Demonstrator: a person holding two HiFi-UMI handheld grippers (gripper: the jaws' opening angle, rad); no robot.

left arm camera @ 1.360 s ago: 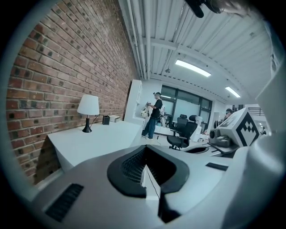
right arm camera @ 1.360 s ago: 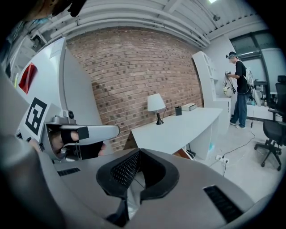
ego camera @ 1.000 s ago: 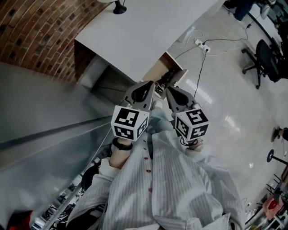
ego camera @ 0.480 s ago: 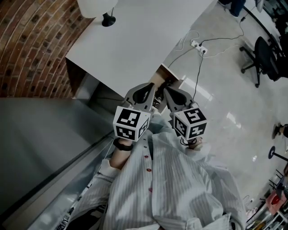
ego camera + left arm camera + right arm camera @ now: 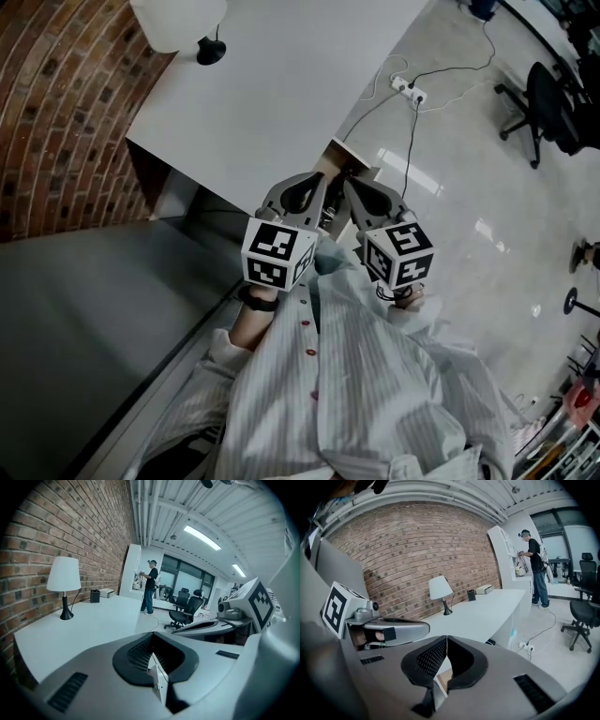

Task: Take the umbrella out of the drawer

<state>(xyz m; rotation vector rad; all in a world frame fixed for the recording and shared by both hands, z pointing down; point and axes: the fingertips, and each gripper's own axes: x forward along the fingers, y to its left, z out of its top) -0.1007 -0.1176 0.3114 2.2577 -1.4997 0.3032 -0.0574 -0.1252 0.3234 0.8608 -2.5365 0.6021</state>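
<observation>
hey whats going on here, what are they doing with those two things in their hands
A person in a pale striped shirt holds a gripper in each hand. The left gripper and right gripper are both shut and empty. They are held side by side, pointing toward the open light wooden drawer that juts out from under the long white desk by the red brick wall. Neither is in the drawer yet, and the umbrella can't be made out.

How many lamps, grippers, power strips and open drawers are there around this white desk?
lamp: 1
grippers, left gripper and right gripper: 2
power strip: 1
open drawer: 1
total: 5
</observation>
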